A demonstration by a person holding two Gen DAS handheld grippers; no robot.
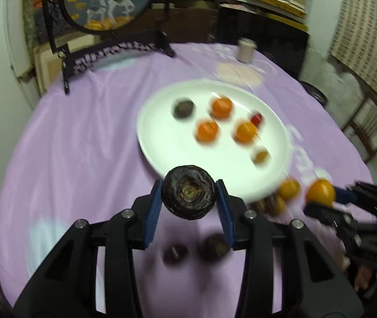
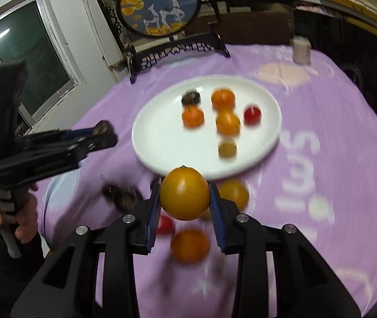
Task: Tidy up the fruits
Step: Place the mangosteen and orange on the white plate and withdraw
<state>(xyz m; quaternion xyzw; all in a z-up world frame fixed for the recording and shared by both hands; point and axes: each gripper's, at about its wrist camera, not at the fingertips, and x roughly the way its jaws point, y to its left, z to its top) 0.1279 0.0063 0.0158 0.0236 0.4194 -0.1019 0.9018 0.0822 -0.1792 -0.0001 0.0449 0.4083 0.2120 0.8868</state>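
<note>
My left gripper (image 1: 189, 194) is shut on a dark purple round fruit (image 1: 188, 192), held above the near rim of the white plate (image 1: 162, 145). My right gripper (image 2: 185, 198) is shut on an orange (image 2: 185, 193), also just short of the plate (image 2: 156, 143). The plate holds three oranges, a dark fruit (image 2: 191, 97), a red fruit (image 2: 252, 114) and a small brown one (image 2: 227, 149). Loose fruits lie on the purple cloth: two dark ones (image 1: 175, 255) under the left gripper, oranges (image 2: 190, 245) and a red one (image 2: 165, 224) under the right. Each gripper shows in the other's view, the right one (image 1: 320, 194) and the left one (image 2: 103, 131).
A round table with a purple cloth (image 2: 320, 159) carries everything. A black-framed round decorative screen (image 2: 159, 8) stands at the back edge. A small pale jar (image 2: 301, 49) stands at the back right. A window is at the left, shelves behind.
</note>
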